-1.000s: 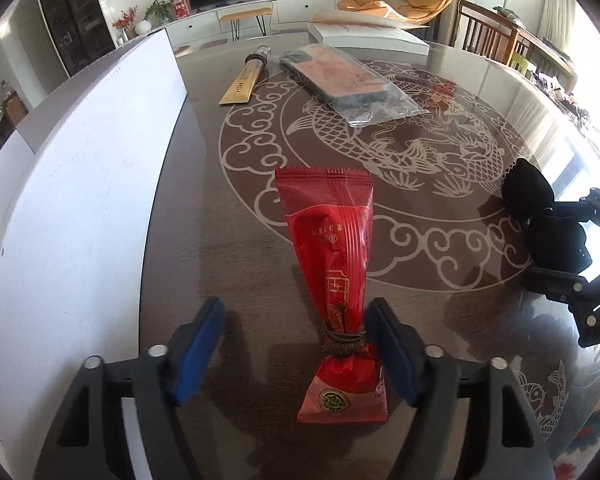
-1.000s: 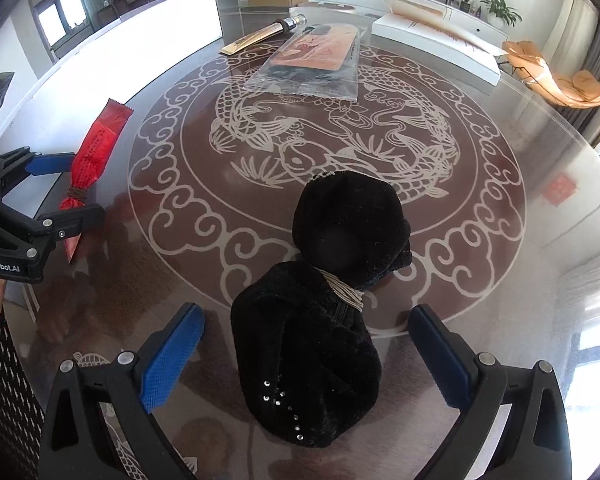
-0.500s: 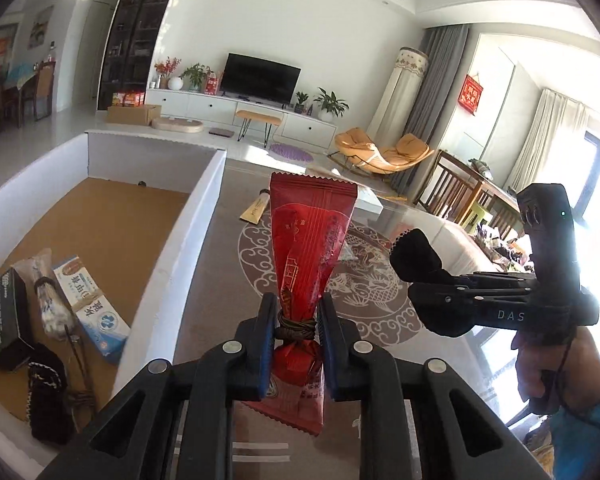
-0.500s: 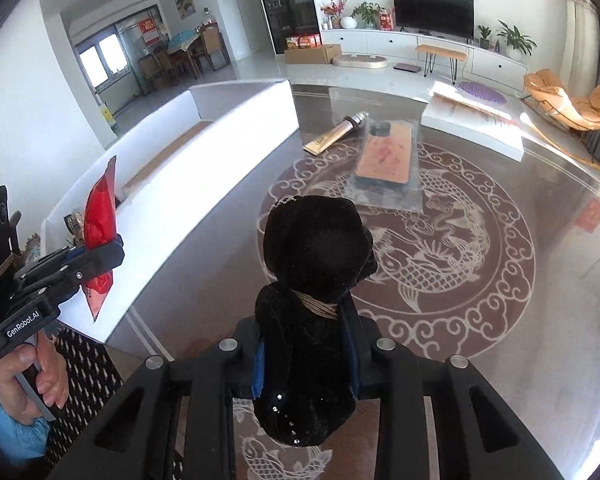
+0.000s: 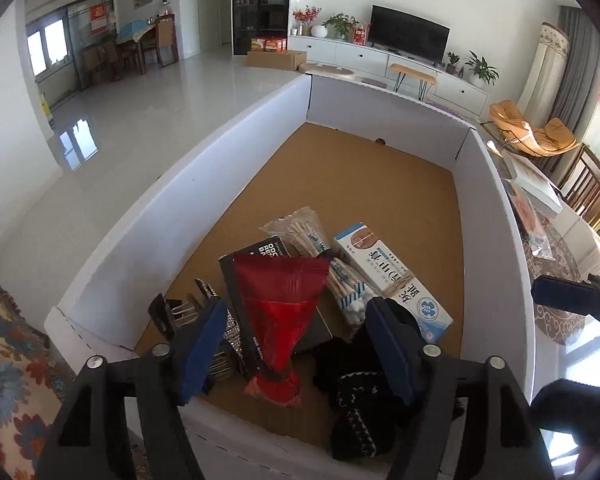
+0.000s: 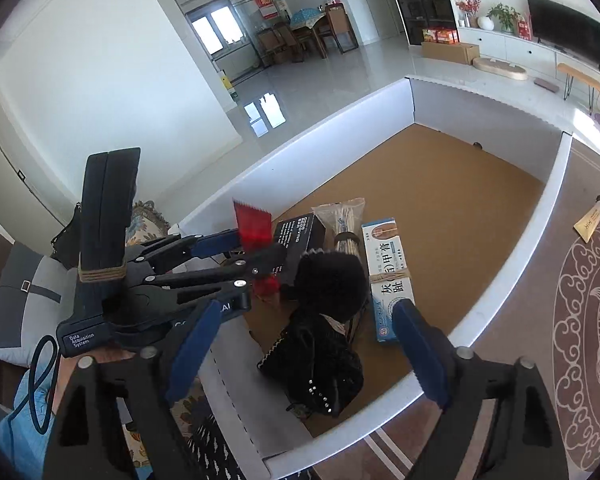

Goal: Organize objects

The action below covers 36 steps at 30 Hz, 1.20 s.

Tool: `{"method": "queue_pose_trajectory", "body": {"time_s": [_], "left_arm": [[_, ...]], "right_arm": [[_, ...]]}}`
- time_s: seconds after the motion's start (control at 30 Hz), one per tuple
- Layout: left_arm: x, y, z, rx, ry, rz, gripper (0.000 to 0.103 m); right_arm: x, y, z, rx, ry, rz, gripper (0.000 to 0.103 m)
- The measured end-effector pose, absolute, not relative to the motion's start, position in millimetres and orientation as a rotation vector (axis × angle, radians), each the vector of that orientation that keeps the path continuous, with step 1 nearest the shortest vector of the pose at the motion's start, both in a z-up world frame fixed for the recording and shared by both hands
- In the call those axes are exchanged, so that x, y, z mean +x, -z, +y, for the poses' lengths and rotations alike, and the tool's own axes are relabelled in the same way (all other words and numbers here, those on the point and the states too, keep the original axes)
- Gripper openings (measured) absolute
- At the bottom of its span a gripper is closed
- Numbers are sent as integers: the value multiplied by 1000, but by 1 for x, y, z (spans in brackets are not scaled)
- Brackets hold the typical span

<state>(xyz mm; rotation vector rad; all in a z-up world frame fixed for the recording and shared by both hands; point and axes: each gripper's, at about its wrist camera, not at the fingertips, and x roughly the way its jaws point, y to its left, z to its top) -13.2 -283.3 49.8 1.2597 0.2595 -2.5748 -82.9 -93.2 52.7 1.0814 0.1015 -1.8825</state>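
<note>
Two grippers over white-walled box [image 5: 236, 184] with brown cardboard floor; jaws of both just been opening.

Left gripper [image 5: 296, 344]: jaws apart, blue pads clear of red packet [image 5: 278, 312]. Packet between them, released, fanned end up and tied neck low, lying over black box [image 5: 260, 256] with white lettering. Same packet seen in right wrist view [image 6: 254, 226], between the left gripper's fingers [image 6: 220, 240]. Metal clips [image 5: 180, 314] and glittery strip at near left corner of box floor.

Centre of box floor: clear bag of cotton swabs [image 5: 304, 232] just beside black box, then long white-and-blue carton [image 5: 384, 266] bound with rubber band, angled toward right wall.

Right gripper [image 6: 304, 354]: jaws wide apart, pads not touching black fuzzy pouch [image 6: 328, 288]. Pouch between them, released, down inside box at near end, rounded top beside white-and-blue carton [image 6: 386, 276], studded lower part toward near wall. Black pouch also visible low in left wrist view [image 5: 356, 384], partly hidden behind right finger of left gripper.

Right of box, on patterned table [image 6: 580, 320]: tan slim package [image 6: 592, 218], outside box.
</note>
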Motion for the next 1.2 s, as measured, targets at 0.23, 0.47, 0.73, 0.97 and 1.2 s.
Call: {"method": "queue_pose_trajectory", "body": {"time_s": [0.23, 0.47, 0.73, 0.97, 1.2], "left_arm": [[14, -58, -256, 1078, 2654, 336, 87], [27, -96, -142, 1030, 3028, 315, 89], [1, -47, -21, 1332, 3125, 126, 102], [-43, 23, -9, 1513, 2889, -44, 102], [-70, 35, -25, 1490, 2835, 30, 102]], "right_arm": [[-84, -55, -6, 896, 2148, 133, 103], [-120, 26, 157, 1200, 2487, 247, 103], [-125, 60, 243, 1337, 2628, 275, 103], [-130, 67, 244, 1335, 2635, 213, 103], [-129, 71, 247, 1359, 2635, 156, 103]]}}
